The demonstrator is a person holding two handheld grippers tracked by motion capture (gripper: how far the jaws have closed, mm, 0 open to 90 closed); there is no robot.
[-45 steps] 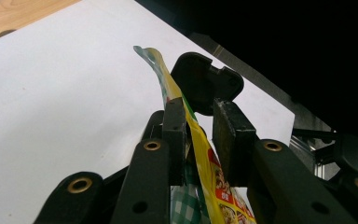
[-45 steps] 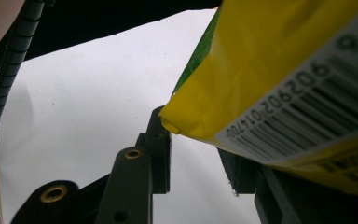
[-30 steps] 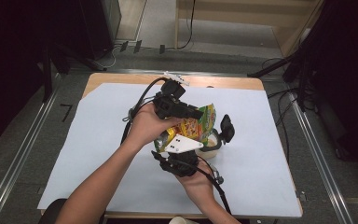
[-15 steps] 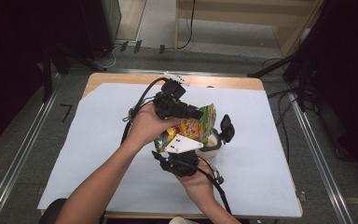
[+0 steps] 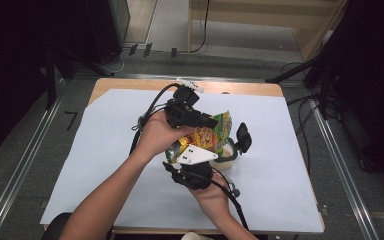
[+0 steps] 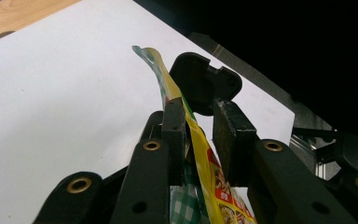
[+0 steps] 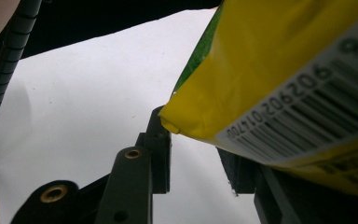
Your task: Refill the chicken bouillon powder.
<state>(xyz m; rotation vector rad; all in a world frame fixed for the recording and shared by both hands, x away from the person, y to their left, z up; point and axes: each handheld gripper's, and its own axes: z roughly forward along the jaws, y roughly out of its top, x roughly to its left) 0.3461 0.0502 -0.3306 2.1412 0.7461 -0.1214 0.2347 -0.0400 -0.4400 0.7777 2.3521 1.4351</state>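
Snack packet [image 6: 200,154] between left claw [image 6: 200,126] pads, grasped edge-on, right claw [image 7: 196,154] grip unclear beneath it

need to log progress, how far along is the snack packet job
Done: the snack packet is up off the white sheet, carried between both grippers. In hand: the left gripper has the packet's edge between its jaws, and the right gripper reaches round a white cup beneath it. Left: the packet looks unopened, so opening or emptying it probably remains.
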